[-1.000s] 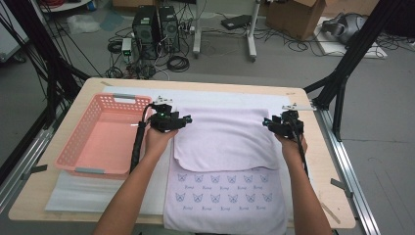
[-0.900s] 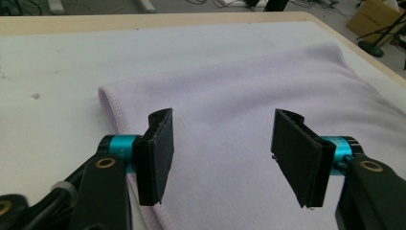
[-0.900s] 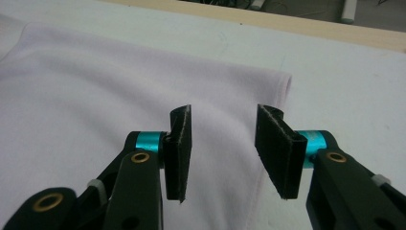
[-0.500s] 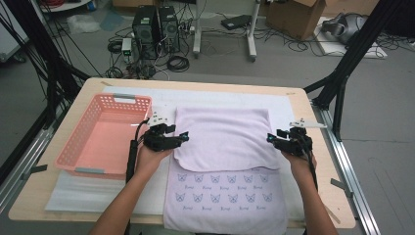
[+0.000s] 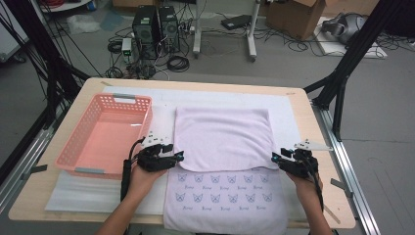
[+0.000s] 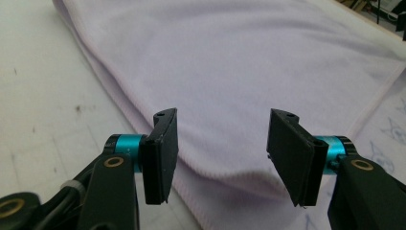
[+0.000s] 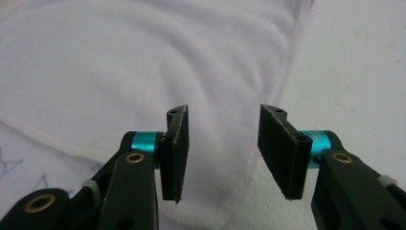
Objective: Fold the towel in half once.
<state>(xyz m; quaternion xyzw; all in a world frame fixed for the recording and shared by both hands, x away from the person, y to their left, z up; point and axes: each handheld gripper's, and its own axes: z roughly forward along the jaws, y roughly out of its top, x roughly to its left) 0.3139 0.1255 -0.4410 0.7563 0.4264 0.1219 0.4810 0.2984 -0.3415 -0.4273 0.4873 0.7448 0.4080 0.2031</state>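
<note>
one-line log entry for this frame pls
phase: towel fold | left gripper: open, at fold's left corner | right gripper: open, at right corner | towel: folded over, flat

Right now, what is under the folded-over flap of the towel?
The plain flap lies on the towel's own far half. Its printed near half, with small cat-face motifs, shows toward the person, resting on the white mat. Anything between the layers is covered.

The towel (image 5: 222,139) is pale lilac, its lower layer printed with blue cat faces; the basket (image 5: 100,134) at 9 o'clock is salmon pink.
</note>
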